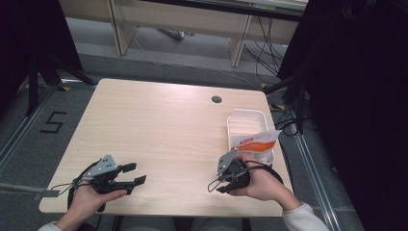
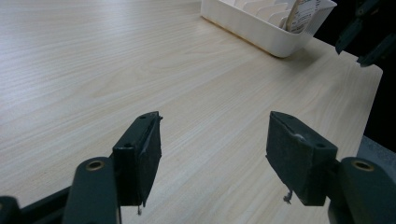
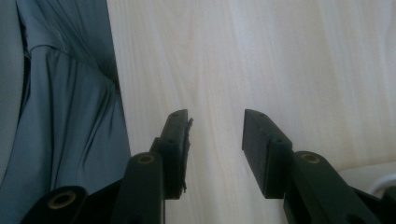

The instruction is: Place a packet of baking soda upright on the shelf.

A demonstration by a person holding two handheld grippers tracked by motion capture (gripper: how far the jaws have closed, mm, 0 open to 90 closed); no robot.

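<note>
Left gripper [image 1: 134,173] hovering near the table's [image 1: 159,125] front-left corner, jaws spread wide, empty | right gripper [image 3: 215,120] at the front-right, jaws parted narrower, empty | orange-and-white packet [image 1: 255,143] leaning in the white tray [image 1: 246,115] by the right edge.

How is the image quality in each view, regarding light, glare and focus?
High view: the table is evenly lit with a pale sheen at its middle, the surroundings dark. Left gripper view: near jaws soft, the white tray sharp enough, casting a soft shadow. Right gripper view: the tabletop is washed out, the jaws dark and slightly blurred.
</note>
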